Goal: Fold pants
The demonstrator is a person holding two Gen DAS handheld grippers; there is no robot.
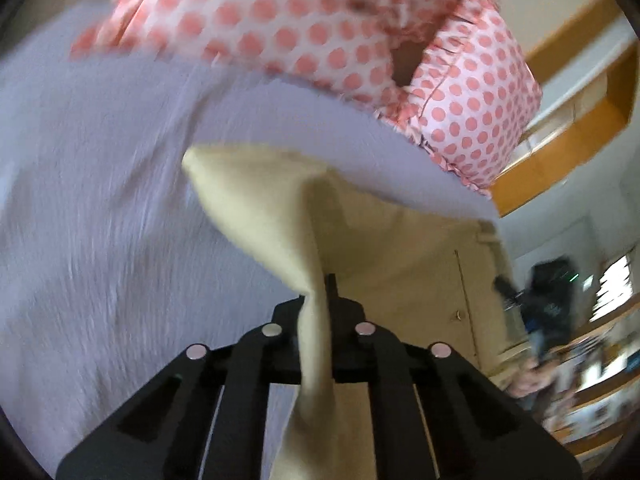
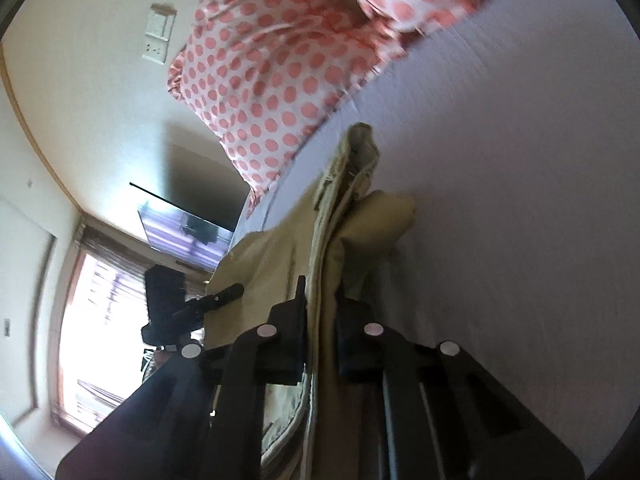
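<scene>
The pants [image 1: 384, 248] are beige cloth, lifted off a pale lavender bed sheet [image 1: 100, 200]. My left gripper [image 1: 320, 300] is shut on a bunched fold of the pants that runs between its fingers. In the right wrist view, my right gripper [image 2: 320, 304] is shut on a thick stacked edge of the pants [image 2: 332, 216], with seams and hem showing. The other gripper [image 2: 216, 300] shows to the left in that view, at the far edge of the cloth. Both views are tilted and blurred.
A white pillow with pink dots [image 1: 320, 32] lies at the head of the bed, also in the right wrist view [image 2: 272, 80]. A wall with a switch plate [image 2: 158, 34], a dark screen [image 2: 192, 232] and a bright window [image 2: 104, 320] stand beyond. Wooden shelves [image 1: 580, 132] are at right.
</scene>
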